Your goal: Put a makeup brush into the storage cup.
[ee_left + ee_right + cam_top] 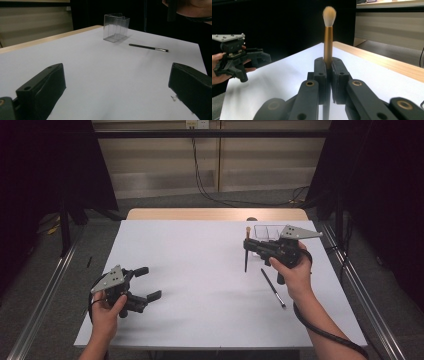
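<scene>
Overhead, the right tongs (248, 246) are seen clamped on a makeup brush (246, 251), carried upright with bristles up beside the clear box (265, 232) at the far right of the surface (200, 270). A second, thin brush (273, 288) lies flat nearer the person, just beside the right hand (292, 270). The left tongs (150, 283) are held low at the near left, jaws apart, nothing between them.

From the left gripper view, the jaws stand wide over bare surface; the clear box (116, 27) and the thin brush (148, 47) are seen well apart from them.

From the right gripper view, the makeup brush (328, 42) is pinched at its gold ferrule between closed jaws. The grip is narrow and on smooth metal, so a slip or a swing off vertical is judged possible if the wrist is tilted. A tilted handle could catch the box rim and tip the light box.
</scene>
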A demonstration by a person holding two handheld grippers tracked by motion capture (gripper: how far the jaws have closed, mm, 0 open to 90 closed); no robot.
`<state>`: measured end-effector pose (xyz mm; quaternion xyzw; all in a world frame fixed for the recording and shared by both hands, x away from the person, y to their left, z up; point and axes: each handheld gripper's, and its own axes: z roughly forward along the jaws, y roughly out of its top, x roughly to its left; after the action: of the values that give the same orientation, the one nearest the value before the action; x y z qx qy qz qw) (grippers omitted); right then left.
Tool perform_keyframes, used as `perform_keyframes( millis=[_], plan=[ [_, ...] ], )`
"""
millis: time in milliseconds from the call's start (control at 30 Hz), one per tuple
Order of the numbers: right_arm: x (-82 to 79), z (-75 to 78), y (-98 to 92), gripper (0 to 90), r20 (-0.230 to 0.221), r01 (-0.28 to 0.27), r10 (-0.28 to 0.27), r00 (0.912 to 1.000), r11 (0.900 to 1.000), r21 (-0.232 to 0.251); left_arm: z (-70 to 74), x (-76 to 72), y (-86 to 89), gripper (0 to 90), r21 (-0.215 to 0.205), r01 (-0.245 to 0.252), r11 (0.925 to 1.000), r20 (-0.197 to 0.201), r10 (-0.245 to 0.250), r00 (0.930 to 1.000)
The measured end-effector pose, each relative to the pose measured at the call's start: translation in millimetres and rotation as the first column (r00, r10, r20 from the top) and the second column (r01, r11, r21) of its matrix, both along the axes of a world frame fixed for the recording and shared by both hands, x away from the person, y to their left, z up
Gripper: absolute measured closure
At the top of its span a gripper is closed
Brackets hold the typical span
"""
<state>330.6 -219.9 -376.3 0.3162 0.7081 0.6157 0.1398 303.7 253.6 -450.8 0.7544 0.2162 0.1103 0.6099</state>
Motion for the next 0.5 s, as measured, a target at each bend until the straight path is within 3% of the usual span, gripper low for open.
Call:
perform_keyframes(
  millis=[267,500],
  plan=[
    [9.5,8.9,-3.3,84.1,0.019,0.026,-0.026,0.9995,1.000,0.017,0.9,-2.1,2.8,0.9,-0.012,-0.008,0.9999,-0.003,0.008,1.0000],
    [18.9,16.1,-7.9,84.0,0.028,0.056,-0.057,0.9980,0.998,0.009,-0.9,-2.5,2.5,0.9,0.008,-0.010,0.9999,-0.010,0.010,0.9999]
  ],
)
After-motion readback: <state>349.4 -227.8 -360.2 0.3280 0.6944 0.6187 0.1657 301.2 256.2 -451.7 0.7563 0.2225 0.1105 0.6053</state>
